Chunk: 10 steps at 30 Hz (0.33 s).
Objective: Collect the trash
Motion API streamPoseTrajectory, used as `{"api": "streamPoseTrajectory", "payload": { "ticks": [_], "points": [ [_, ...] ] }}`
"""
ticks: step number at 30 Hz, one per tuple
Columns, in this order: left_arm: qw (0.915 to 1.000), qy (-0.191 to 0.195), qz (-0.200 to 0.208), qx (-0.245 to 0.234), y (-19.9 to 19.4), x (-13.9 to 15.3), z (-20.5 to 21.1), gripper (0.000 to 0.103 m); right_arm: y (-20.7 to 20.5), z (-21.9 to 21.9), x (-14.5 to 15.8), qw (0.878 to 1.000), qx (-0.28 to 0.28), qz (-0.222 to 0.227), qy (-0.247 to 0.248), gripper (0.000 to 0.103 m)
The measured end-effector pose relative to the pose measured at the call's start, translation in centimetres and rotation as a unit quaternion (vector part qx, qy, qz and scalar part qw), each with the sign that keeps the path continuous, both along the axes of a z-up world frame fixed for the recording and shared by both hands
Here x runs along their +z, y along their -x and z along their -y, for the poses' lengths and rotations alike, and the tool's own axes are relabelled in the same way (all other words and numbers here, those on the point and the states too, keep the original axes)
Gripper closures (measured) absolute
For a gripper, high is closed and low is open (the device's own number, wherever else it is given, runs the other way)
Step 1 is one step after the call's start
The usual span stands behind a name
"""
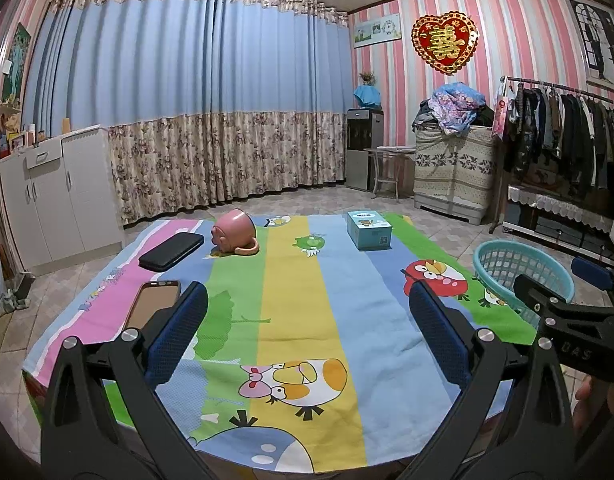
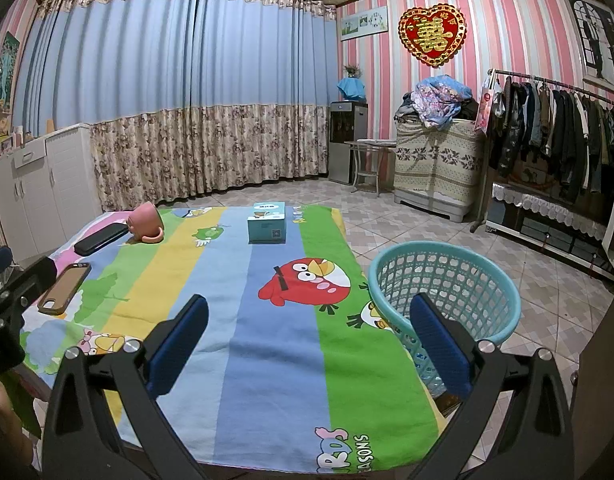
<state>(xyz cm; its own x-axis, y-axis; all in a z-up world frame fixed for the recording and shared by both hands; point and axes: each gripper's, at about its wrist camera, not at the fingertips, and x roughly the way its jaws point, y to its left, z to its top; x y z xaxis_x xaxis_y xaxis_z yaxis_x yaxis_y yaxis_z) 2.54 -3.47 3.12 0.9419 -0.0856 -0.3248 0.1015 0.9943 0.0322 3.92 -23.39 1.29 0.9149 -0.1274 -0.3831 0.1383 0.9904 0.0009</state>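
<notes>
A table with a striped cartoon-bird cloth (image 1: 339, 312) (image 2: 267, 320) fills both views. On it lie a tipped pink mug (image 1: 235, 233) (image 2: 146, 227), a teal tissue box (image 1: 369, 229) (image 2: 267, 227), a black case (image 1: 172, 251) (image 2: 101, 239) and a phone in a brown case (image 1: 153, 305) (image 2: 65, 288). A teal mesh basket (image 1: 523, 276) (image 2: 447, 292) stands on the floor at the table's right side. My left gripper (image 1: 307, 332) is open and empty above the near part of the cloth. My right gripper (image 2: 307, 332) is open and empty above the table's near right edge, next to the basket.
White cabinets (image 1: 55, 196) stand at the left wall, curtains behind the table. A water dispenser (image 1: 363, 148), a covered chest piled with bedding (image 1: 453, 168) and a clothes rack (image 1: 567, 140) line the right side. The floor is tiled.
</notes>
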Motion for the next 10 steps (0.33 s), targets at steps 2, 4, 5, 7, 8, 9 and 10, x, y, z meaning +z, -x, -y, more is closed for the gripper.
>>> {"api": "streamPoseTrajectory", "payload": {
  "ticks": [2,4,5,7,8,9,10],
  "points": [
    [1.0000,0.000,0.000,0.000,0.02,0.03,0.00,0.005,-0.07,-0.06,0.02,1.000,0.000,0.000,0.000,0.004],
    [1.0000,0.002,-0.002,-0.002,-0.02,0.04,-0.02,0.005,-0.03,-0.06,-0.01,1.000,0.000,-0.001,0.000,0.004],
    [1.0000,0.003,-0.003,-0.004,-0.05,0.07,-0.04,0.005,-0.05,-0.07,0.00,1.000,0.000,-0.001,0.000,0.005],
    [1.0000,0.002,-0.002,-0.003,-0.03,0.12,-0.06,0.005,-0.05,-0.10,0.03,1.000,0.000,-0.001,-0.001,0.005],
    [1.0000,0.000,0.000,-0.002,0.00,0.11,-0.04,0.005,-0.14,-0.28,0.05,1.000,0.000,-0.001,-0.001,0.005],
    [1.0000,-0.002,0.001,-0.002,-0.02,0.11,0.04,0.005,-0.15,-0.30,0.07,1.000,0.000,-0.001,-0.001,0.005],
    [1.0000,-0.003,0.001,-0.002,0.08,0.01,0.03,0.005,-0.10,-0.21,0.01,1.000,0.000,-0.001,0.000,0.005]
  ]
}}
